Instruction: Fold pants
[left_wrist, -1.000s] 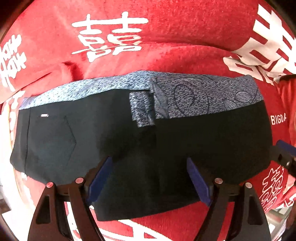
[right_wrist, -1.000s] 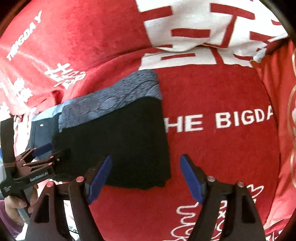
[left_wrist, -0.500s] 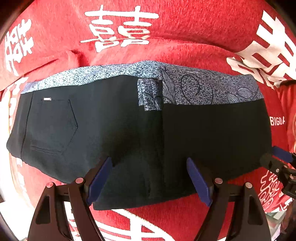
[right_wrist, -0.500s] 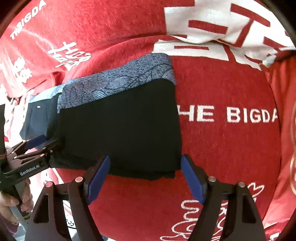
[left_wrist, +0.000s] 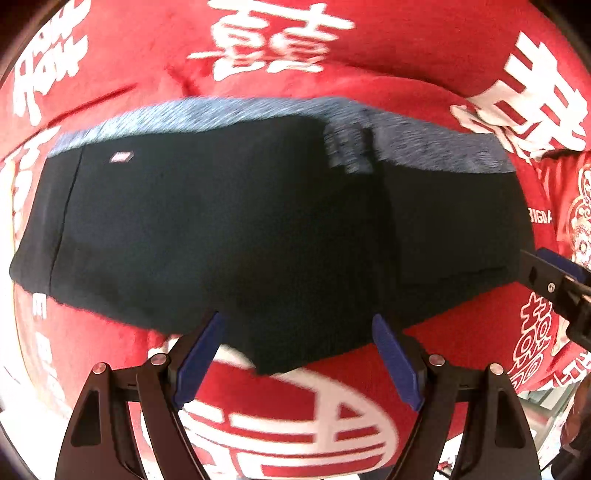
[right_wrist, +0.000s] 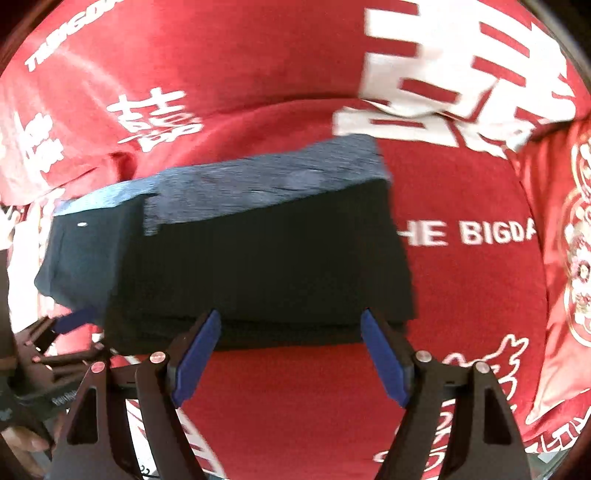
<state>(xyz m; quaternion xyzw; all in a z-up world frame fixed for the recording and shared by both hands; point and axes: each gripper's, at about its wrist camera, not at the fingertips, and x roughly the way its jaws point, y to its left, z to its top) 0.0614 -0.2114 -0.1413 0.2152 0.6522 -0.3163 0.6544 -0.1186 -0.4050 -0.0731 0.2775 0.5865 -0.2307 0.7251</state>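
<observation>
- I have the dark navy, soft-fabric pants with a blue-grey patterned waistband lying flat on the red plush blanket printed with white characters, already doubled over into a broad, compact block.
- In the right wrist view the same pants sit just ahead of my right tool, with a stacked near edge that reads as several layers.
- My left tool is spread wide with nothing between its blue pads; the near hem of the pants lies just in front of and between the pads.
- My right tool is likewise spread and holding nothing, with its pads at the stacked near edge; I cannot tell whether they touch the cloth.
- I judge the fabric light and limp: it will sag and drape the moment I lift it, and it has no stiffness to carry a fold by itself.
- The layers can slide over one another, so a shallow pinch risks taking only the top sheet and peeling the stack apart.
- The plush blanket looks grippy, so dragging the pants would likely rumple the bottom layer; lifting clear seems safer.
- I would take hold at the near edge, one tool toward each near corner, biting deep enough to catch every layer.
- The waistband on the far side looks thicker, so it should serve as the steady anchor to fold toward.
- Both views are motion-blurred, so fine seams are hard to read.
</observation>
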